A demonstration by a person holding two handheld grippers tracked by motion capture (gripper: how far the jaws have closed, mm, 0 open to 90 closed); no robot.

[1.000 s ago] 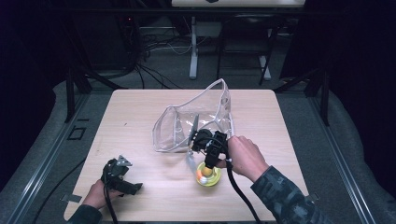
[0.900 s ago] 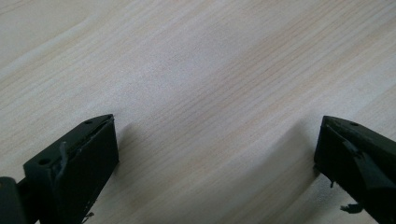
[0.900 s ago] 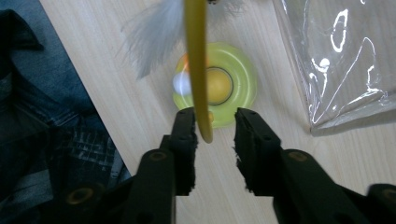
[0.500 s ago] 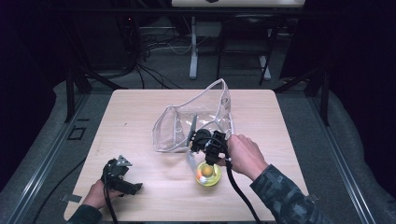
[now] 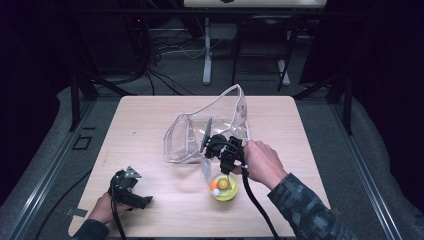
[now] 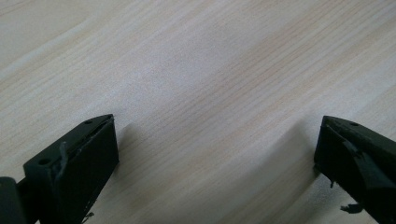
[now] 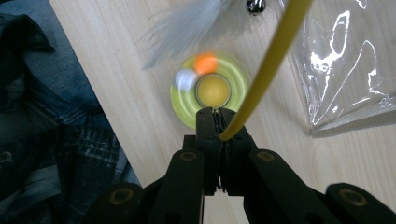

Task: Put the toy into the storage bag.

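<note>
My right gripper (image 7: 216, 112) is shut on the lower end of a thin yellow wand (image 7: 275, 56), which slants up to a grey feather (image 7: 196, 21) and a small bell (image 7: 256, 5). Just beyond the jaws lies a yellow-green round toy (image 7: 184, 102) with an orange and a white ball in its track. From above, the right gripper (image 5: 209, 148) hovers between that round toy (image 5: 223, 188) and a clear plastic bag (image 5: 200, 130). My left gripper (image 5: 141, 199) rests at the table's front left, and its jaws (image 6: 217, 135) stand open over bare wood.
The clear bag (image 7: 345, 70) lies open toward the left on the light wooden table (image 5: 145, 125). A camouflage sleeve (image 5: 305, 210) reaches in from the lower right. Dark floor with cables and metal stands surrounds the table.
</note>
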